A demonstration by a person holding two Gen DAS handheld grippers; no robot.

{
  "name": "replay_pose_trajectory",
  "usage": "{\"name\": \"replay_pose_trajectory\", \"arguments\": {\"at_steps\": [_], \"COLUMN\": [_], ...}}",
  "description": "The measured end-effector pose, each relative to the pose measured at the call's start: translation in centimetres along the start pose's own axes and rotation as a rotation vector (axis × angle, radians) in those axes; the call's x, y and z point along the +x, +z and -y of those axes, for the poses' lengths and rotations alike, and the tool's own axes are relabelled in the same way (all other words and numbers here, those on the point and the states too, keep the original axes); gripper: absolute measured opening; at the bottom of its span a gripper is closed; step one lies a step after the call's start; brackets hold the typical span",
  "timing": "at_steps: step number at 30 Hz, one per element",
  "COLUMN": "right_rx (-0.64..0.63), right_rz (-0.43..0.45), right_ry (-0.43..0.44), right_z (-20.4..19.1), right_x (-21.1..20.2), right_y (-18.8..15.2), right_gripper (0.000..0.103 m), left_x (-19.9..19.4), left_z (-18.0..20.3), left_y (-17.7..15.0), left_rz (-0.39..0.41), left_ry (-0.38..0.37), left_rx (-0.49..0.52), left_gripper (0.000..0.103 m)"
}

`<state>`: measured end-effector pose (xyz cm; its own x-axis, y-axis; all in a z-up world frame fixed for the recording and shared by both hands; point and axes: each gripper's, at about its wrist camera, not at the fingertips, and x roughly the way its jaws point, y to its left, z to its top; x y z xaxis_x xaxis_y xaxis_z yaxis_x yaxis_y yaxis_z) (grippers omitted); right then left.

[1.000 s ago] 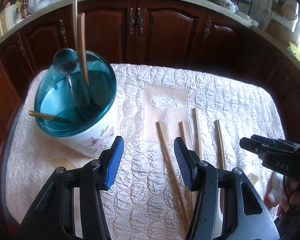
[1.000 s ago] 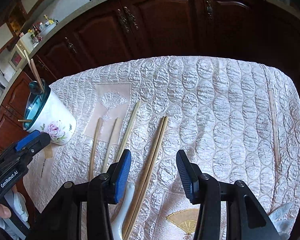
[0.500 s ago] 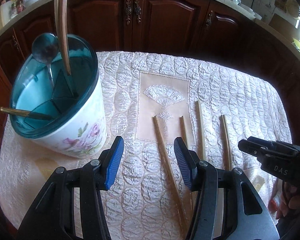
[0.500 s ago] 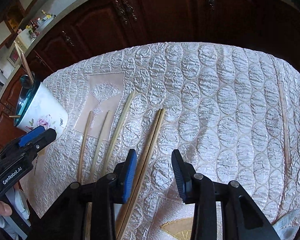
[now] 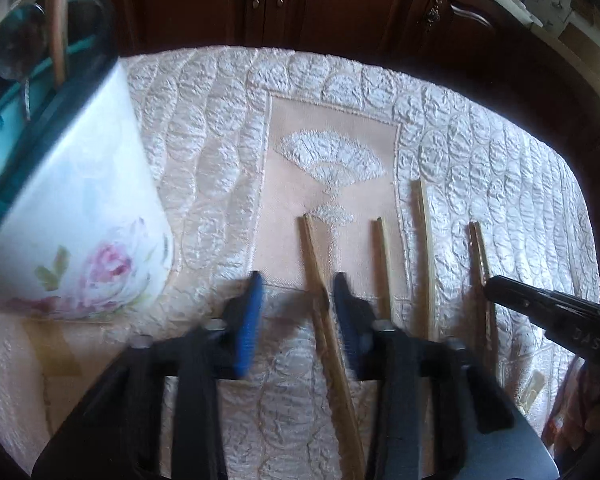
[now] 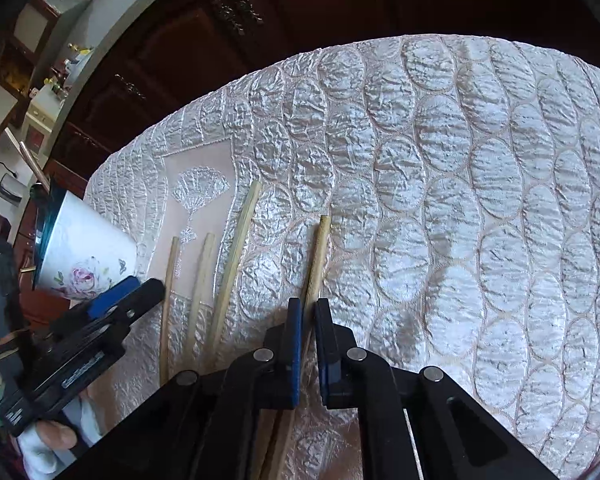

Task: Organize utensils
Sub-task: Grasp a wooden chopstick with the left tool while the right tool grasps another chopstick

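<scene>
Several wooden chopsticks lie side by side on the quilted cloth. My right gripper (image 6: 308,312) is low over the table, its blue pads shut on the rightmost chopstick (image 6: 318,256). My left gripper (image 5: 298,292) is open and blurred, low over the cloth, with the leftmost chopstick (image 5: 314,256) running between its fingers near the right pad. The white floral utensil holder (image 5: 72,216) with a teal rim stands at the left and holds a spoon and chopsticks (image 5: 58,20). It also shows in the right wrist view (image 6: 86,252).
The quilted cream tablecloth (image 6: 440,184) covers the table. Two more chopsticks (image 6: 236,256) lie between the grippers. Dark wooden cabinets (image 5: 300,4) stand behind the table's far edge.
Both grippers have dropped toward the table. The right gripper has closed from open onto the rightmost chopstick. The left gripper has moved forward over the leftmost chopstick and narrowed a little.
</scene>
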<state>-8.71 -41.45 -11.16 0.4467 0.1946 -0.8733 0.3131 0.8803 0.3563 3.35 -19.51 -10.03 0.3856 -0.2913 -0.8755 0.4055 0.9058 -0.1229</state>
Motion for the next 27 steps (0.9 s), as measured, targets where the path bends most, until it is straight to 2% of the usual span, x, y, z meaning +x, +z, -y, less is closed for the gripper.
{"name": "replay_pose_trajectory", "arguments": {"at_steps": [4,9,13,18,22,23,25,27], "right_rx": [0.012,-0.012,-0.044,-0.017,-0.004,-0.007,-0.022,-0.027], "right_rz": [-0.004,-0.053,-0.054,-0.056,-0.045,-0.042,-0.031,-0.011], "right_ry": [-0.020,-0.075,-0.121,-0.124,-0.112,-0.106,-0.107,-0.085], "right_z": [1.4,2.4,2.1,1.8,2.1,2.3,2.1,1.7], "right_x": [-1.7,-2.1,-2.2,-0.9,-0.1,-0.3,-0.5,-1.5], "right_y": [-1.4,-2.8,-2.6,-1.3,-0.3,-0.1,-0.1,-0.1], "right_gripper": [0.006,0.006,0.009,0.010,0.010,0.009,0.008,0.007], "left_x": [0.1,-0.5,-0.7,-0.1,1.2,1.3,1.2,0.3], "left_z": [0.2,0.0,-0.4,0.0,0.7,1.0,1.3,1.0], "left_y": [-0.8,-2.4,-2.5,-0.9,-0.2,-0.1,0.1,0.0], "left_rz": [-0.007,-0.037,-0.049,-0.043,-0.048,-0.042,-0.042,-0.041], "left_ry": [-0.038,-0.083,-0.068,-0.014,0.017,0.015,-0.023,-0.090], "left_rx": [0.036,0.053,0.033,0.037,0.046,0.054,0.065,0.054], "left_gripper": [0.006,0.006,0.006,0.031,0.032,0.032,0.006,0.005]}}
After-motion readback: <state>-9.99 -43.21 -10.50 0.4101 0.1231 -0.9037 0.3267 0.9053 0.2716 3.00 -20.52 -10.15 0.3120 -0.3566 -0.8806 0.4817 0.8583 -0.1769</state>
